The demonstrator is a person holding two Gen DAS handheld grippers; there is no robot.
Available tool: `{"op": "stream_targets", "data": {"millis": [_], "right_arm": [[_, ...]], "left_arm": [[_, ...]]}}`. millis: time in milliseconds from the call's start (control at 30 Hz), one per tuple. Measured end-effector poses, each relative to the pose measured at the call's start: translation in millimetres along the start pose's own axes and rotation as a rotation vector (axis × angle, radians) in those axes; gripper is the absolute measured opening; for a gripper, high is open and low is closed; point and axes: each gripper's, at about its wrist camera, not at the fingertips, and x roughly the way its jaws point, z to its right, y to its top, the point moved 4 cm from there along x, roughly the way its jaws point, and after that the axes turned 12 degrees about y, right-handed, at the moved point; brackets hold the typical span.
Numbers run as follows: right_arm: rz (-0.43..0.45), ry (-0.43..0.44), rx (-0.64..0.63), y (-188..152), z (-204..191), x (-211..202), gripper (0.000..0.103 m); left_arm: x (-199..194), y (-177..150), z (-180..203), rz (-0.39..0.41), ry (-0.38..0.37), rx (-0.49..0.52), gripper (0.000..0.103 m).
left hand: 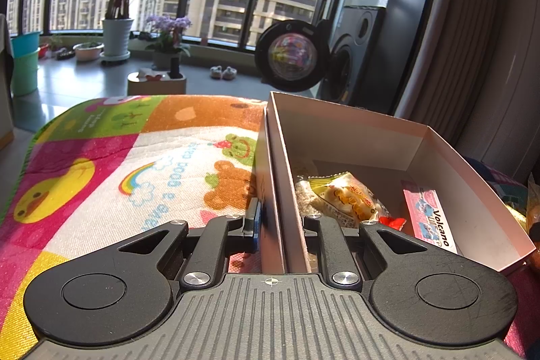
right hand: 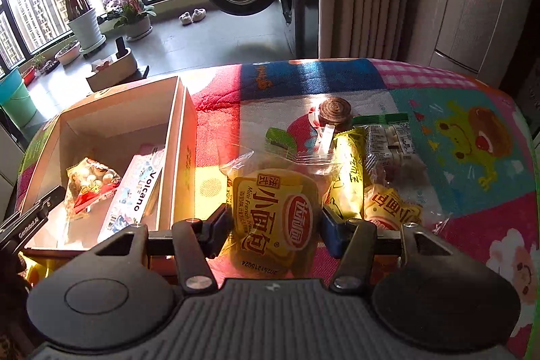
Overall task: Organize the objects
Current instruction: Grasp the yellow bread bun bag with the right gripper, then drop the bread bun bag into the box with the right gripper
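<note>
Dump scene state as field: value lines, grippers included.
surface: cartoon mat
box: open, on mat, left of loose snacks
box contents: Volcano pack, two snack bags
left gripper: fingers straddle box's left wall, shut on it
right gripper: fingers either side of bread pack, touching it
still on mat: second bread pack, yellow bar, clear candy pack, spiral disc

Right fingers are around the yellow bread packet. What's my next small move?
Probably lift the mini French bread packet and carry it left over the box. The right gripper brackets it, while the left gripper straddles the box wall, and snacks already lie inside.
</note>
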Motion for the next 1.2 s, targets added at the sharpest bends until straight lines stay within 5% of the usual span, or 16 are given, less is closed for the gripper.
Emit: {"op": "stream_targets", "data": {"millis": [300,467,633,933,1200], "right_arm": [[-0.098,0.084,-0.130,-66.8,-55.0,-64.7,0.055],[-0.095,0.190,-0.186,-62.5,-102.6,-78.8,0.055],[-0.058,0.198,-0.251,-37.0,-137.0,-77.8,0.055],[-0.007,0.147,-0.301,37.2,-175.0,-13.9,0.055],[-0.112,0.077,-0.114,71.0,-152.9,89.6,0.055]], "left_arm": [[-0.5,0.0,-0.6,0.001,-0.001,-0.001,0.016],[-0.5,0.0,-0.7,0.000,-0.001,-0.002,0.016],[-0.6,-0.2,-0.6,0.000,0.000,-0.001,0.016],[-0.3,-0.1,-0.7,0.001,0.000,-0.001,0.016],[-0.2,-0.2,-0.8,0.000,0.000,0.000,0.017]]}}
